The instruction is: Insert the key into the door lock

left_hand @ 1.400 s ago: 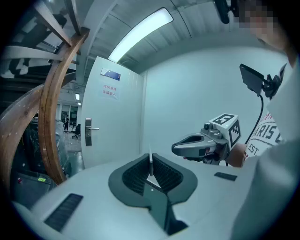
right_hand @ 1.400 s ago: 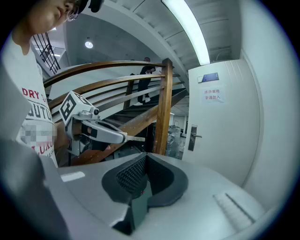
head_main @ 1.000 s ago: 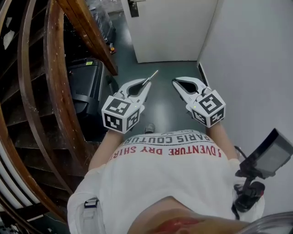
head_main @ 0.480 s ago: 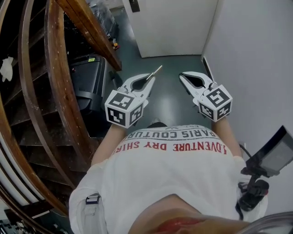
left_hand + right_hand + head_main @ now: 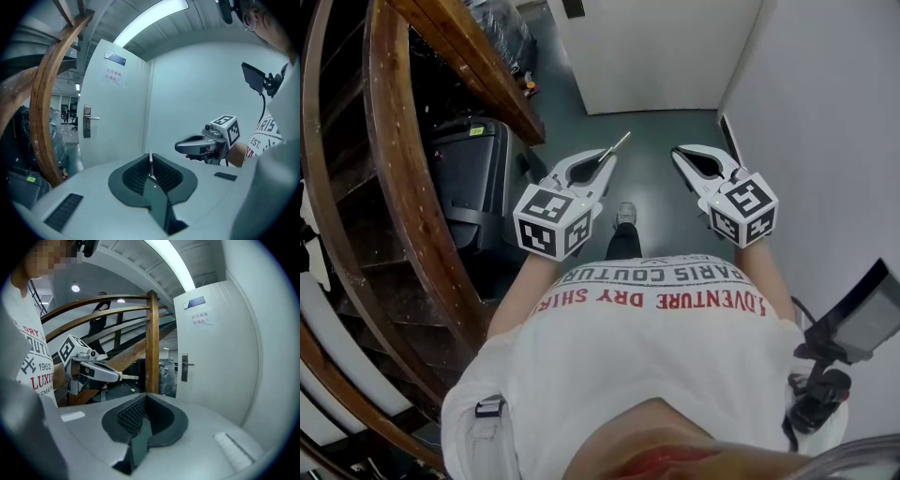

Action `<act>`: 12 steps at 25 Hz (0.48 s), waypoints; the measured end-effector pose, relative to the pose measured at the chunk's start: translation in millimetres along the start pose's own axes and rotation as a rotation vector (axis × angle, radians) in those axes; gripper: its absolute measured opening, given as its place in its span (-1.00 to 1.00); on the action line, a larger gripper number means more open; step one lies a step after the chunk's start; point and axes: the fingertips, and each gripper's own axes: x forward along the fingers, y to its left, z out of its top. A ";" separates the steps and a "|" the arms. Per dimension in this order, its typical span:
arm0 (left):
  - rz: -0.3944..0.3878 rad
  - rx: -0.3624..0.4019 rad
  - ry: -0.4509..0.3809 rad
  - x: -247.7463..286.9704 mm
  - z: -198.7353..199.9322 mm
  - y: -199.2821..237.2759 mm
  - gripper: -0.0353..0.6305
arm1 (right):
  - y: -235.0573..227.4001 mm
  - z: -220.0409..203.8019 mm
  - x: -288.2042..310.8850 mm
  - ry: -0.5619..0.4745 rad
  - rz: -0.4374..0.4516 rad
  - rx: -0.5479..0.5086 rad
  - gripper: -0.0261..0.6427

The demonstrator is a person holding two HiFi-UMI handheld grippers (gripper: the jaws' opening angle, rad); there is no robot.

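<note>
We're standing short of the white door (image 5: 661,56), with the curved wooden banister (image 5: 398,197) sweeping away to the door's left. Our left gripper (image 5: 606,159) points at the door, clenched tight on the key (image 5: 620,144). The blade pokes out past the jaw tips toward the door, well apart from it. Our right gripper (image 5: 678,152) hangs alongside, nearer the door's right edge, jaws pressed together on nothing. On the door's left edge sits the lock plate (image 5: 86,121) with its handle, well apart from the key.
</note>
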 end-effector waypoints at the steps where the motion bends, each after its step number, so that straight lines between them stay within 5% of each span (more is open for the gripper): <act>1: -0.006 -0.011 0.005 8.6 4.1 19.0 -0.83 | -10.3 3.8 16.9 0.011 -0.006 0.007 -0.92; 12: 0.005 -0.028 0.020 159.4 66.6 246.5 -0.83 | -188.8 39.7 221.4 0.009 -0.061 0.046 -0.92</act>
